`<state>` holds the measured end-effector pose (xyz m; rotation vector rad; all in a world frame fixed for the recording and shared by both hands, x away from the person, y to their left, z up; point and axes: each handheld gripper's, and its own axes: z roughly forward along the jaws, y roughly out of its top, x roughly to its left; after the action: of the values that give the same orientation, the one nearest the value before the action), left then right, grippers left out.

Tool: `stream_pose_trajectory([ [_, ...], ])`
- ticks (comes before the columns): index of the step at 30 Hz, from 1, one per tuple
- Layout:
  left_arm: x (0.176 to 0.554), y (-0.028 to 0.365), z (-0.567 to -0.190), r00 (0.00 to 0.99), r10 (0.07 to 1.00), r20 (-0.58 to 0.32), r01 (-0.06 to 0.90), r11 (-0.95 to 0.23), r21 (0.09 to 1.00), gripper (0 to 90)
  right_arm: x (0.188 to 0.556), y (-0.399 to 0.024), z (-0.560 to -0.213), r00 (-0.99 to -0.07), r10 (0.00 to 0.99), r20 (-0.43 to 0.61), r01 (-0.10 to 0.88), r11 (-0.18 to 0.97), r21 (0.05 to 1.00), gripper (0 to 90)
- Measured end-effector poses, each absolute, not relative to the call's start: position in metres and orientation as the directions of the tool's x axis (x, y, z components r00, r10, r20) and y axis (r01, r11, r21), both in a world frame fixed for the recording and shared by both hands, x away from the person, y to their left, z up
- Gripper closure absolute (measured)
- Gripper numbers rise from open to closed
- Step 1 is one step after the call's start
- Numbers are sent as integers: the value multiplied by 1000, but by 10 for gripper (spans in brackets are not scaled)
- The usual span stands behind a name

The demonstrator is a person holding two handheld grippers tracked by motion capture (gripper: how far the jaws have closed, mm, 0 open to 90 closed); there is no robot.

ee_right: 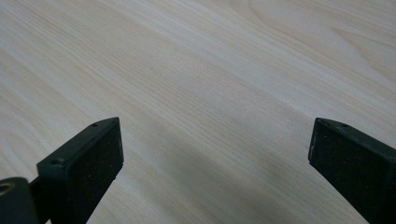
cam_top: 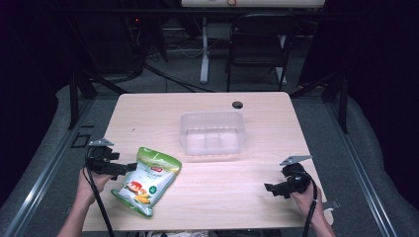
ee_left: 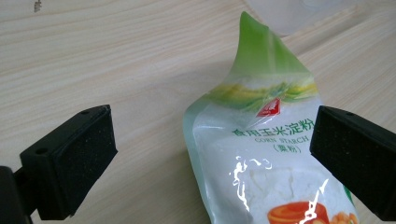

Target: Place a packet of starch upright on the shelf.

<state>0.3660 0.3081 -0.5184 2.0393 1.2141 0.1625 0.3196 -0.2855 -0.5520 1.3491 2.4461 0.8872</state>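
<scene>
A bag of corn starch (cam_top: 146,181) lay flat on the wooden table (cam_top: 237,197) at the lower left of the high view, a clear plastic container (cam_top: 213,133) standing well apart at centre. The left claw (cam_top: 132,167), jaws spread wide, hovered at the bag's upper edge without pressing it. The right claw (cam_top: 269,188), also spread apart, hung over bare wood at lower right.

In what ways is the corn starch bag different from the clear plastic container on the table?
The corn starch bag is a soft pouch, printed green and white, lying flat; the clear plastic container is a rigid, see-through box standing open side up. The bag looks filled with white powder; the container looks empty. The bag lies at the open left gripper; the container sits farther back, apart from both grippers. Both rest on the wooden table.
</scene>
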Motion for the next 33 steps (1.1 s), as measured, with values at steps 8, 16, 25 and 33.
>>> stream_pose_trajectory([
  [8,376,298,-522,579,774,-258,696,-303,651,27,320,-285,-553,-554,827,101,701,398,592,27],
  [16,389,285,-529,625,732,-273,685,-346,641,142,320,-284,-553,-556,825,105,702,397,591,27],
  [25,394,278,-534,645,713,-276,687,-381,619,249,319,-285,-553,-556,824,106,701,398,592,27],
  [33,392,281,-536,637,730,-246,680,-383,625,449,319,-285,-553,-559,823,106,701,400,590,27],
])
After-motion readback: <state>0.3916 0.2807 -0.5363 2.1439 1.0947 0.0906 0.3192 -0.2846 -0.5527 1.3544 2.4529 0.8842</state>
